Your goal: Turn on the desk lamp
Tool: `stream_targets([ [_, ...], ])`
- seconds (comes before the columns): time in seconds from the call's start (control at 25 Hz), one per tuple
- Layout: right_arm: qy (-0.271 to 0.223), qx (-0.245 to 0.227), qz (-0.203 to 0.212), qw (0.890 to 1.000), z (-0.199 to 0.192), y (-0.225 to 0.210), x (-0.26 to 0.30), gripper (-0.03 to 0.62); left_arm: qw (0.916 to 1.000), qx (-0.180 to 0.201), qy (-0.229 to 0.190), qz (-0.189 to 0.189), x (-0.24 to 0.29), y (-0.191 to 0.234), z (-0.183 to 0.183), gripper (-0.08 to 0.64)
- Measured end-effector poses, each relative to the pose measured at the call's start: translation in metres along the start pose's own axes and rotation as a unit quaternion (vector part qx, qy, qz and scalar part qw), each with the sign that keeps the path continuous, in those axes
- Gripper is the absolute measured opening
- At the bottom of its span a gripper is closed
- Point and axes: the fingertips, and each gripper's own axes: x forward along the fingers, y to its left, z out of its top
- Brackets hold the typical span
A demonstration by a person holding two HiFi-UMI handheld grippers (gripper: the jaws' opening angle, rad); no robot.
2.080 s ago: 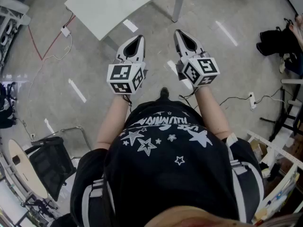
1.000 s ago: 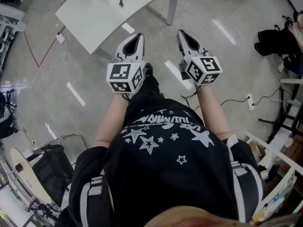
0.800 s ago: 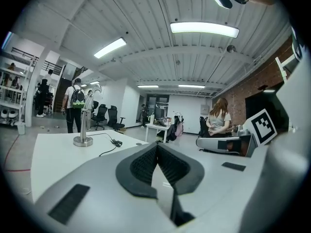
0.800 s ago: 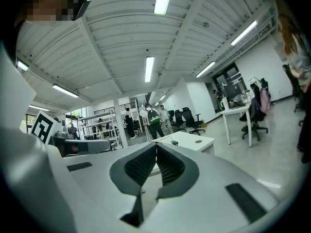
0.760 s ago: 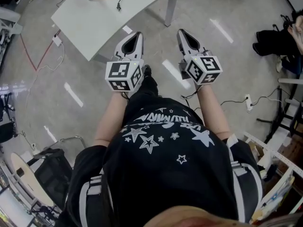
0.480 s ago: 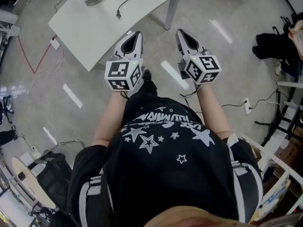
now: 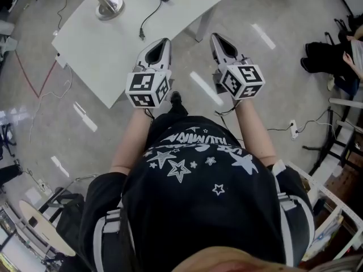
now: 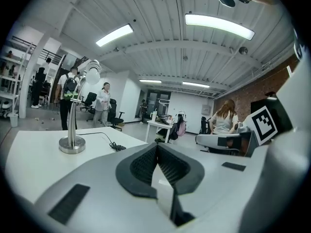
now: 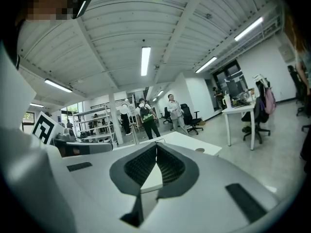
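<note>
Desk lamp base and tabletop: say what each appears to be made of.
Desk lamp base: likely metal, polished or brushed. The silvery disc and stem catch bright highlights. Tabletop: smooth matte white, probably laminate or painted board. The colour is even with only soft reflections, and the core cannot be judged.

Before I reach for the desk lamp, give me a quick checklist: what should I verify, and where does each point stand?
1. Left gripper free: ok, jaws shut, nothing between them.
2. Right gripper free: ok, jaws shut, empty.
3. Desk lamp located: ok, upright on the white desk, ahead and left of the left gripper.
4. Lamp within touch: not ok, both grippers are well apart from it.
5. Switch found: cannot tell, none shows in any view.
6. Cable away from the approach: not ok, it lies on the desk just ahead of the left gripper.
</note>
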Motion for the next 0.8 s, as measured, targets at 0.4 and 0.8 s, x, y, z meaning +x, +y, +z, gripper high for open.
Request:
stream_targets([
  [0.4,0.004,-0.005,-0.009,1.0,0.015,-0.015,0.078,0.006,0.9998,-0.013,-0.002,-0.017,0.054,0.051,0.011,0.009],
  [0.8,0.003,-0.005,-0.006,1.0,0.025,-0.016,0.127,0.006,0.9997,-0.018,0.003,-0.017,0.078,0.083,0.019,0.009],
])
